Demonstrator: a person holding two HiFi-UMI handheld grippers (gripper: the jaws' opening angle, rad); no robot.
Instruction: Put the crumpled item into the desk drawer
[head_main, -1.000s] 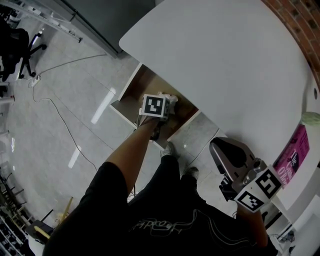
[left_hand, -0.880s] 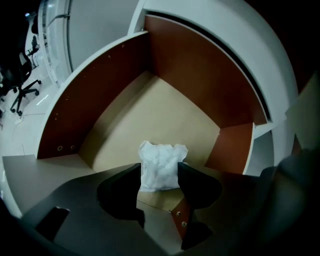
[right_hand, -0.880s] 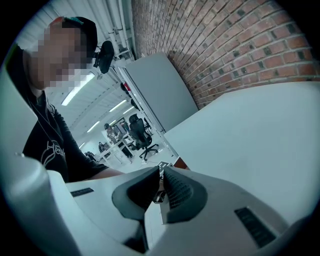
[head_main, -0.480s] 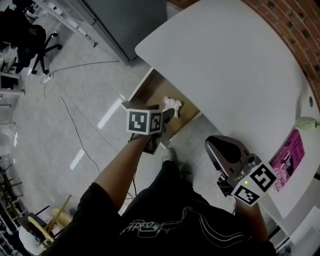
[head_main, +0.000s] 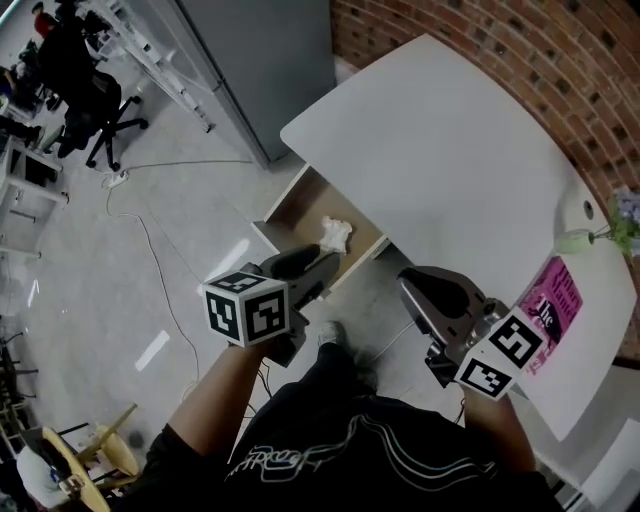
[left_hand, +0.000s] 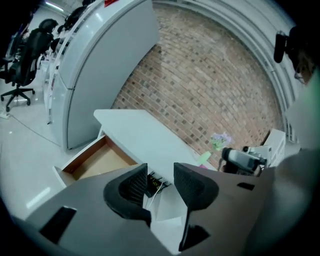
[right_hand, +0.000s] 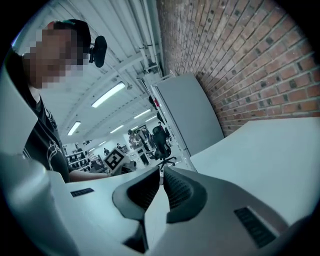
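The crumpled white item (head_main: 335, 232) lies inside the open wooden desk drawer (head_main: 290, 208), under the front edge of the white desk (head_main: 450, 160). My left gripper (head_main: 322, 260) hangs just in front of the drawer, apart from the item. Its jaws are closing, and nothing is between them. The left gripper view looks past the left gripper (left_hand: 160, 172) at the drawer (left_hand: 97, 160) and the desk (left_hand: 145, 135); the item is hidden there. My right gripper (head_main: 408, 283) is held in front of the desk and is shut on nothing. The right gripper (right_hand: 161, 172) shows its tips together.
A grey cabinet (head_main: 260, 60) stands left of the desk against a brick wall (head_main: 520, 60). On the desk's right end lie a pink booklet (head_main: 545, 305) and a flower (head_main: 625, 215). A cable (head_main: 150, 240) runs over the floor; an office chair (head_main: 100, 100) is far left.
My left gripper has pulled back out of the drawer toward me, and the crumpled item stays in the drawer. The right gripper has hardly moved.
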